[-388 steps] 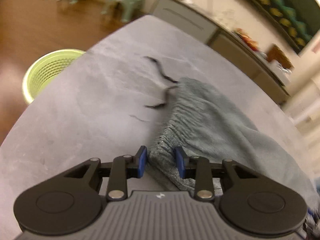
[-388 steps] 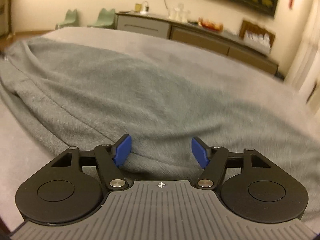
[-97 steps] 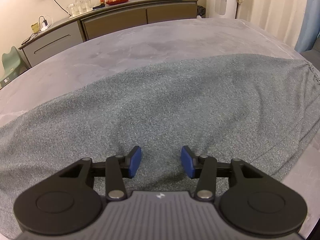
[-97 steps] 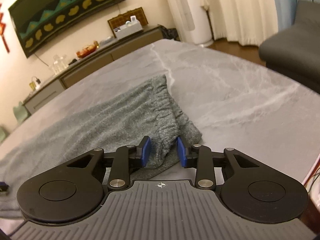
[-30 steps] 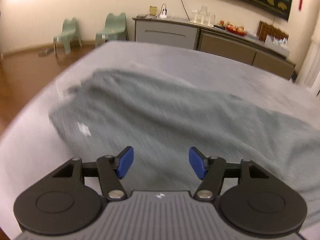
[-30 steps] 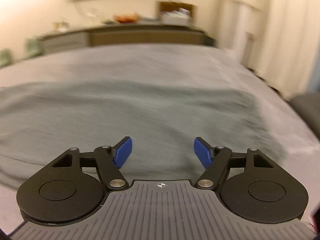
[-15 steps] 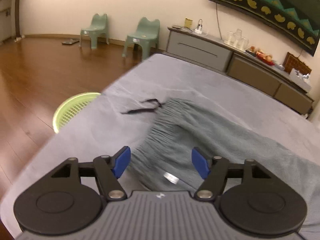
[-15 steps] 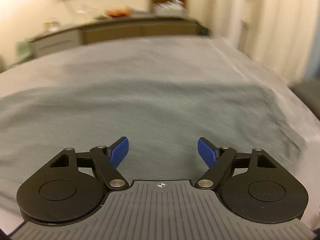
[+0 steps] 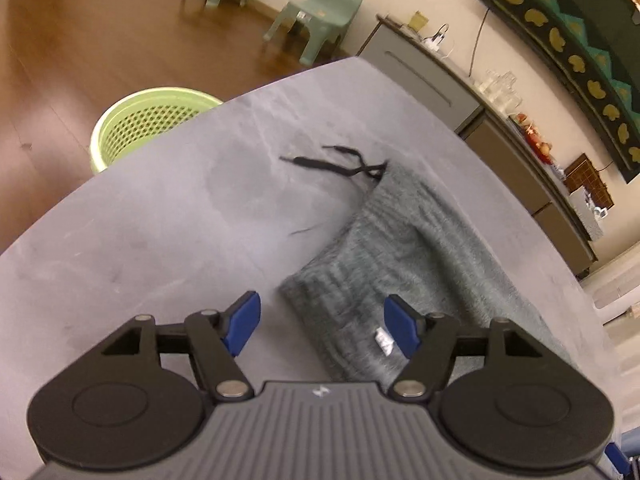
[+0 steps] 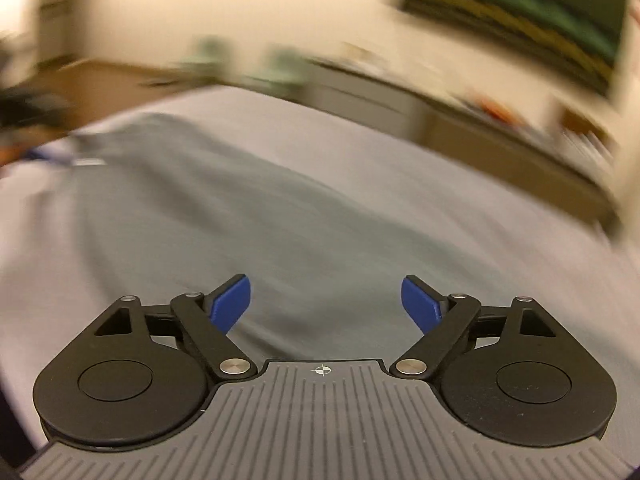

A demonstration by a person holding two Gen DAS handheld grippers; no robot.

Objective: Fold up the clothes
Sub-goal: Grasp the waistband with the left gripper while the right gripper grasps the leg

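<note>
The grey trousers lie flat on the grey table, their elastic waistband near its rounded end, the black drawstring trailing toward that edge; the left tool hangs spread above the waistband corner, pinching nothing; the right tool, blurred, is opening over the cloth, pads clear.

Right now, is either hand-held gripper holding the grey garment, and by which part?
Nothing is held. The left hand-held gripper hangs open over the grey garment at its waistband; the right hand-held gripper is opening above the cloth.
</note>
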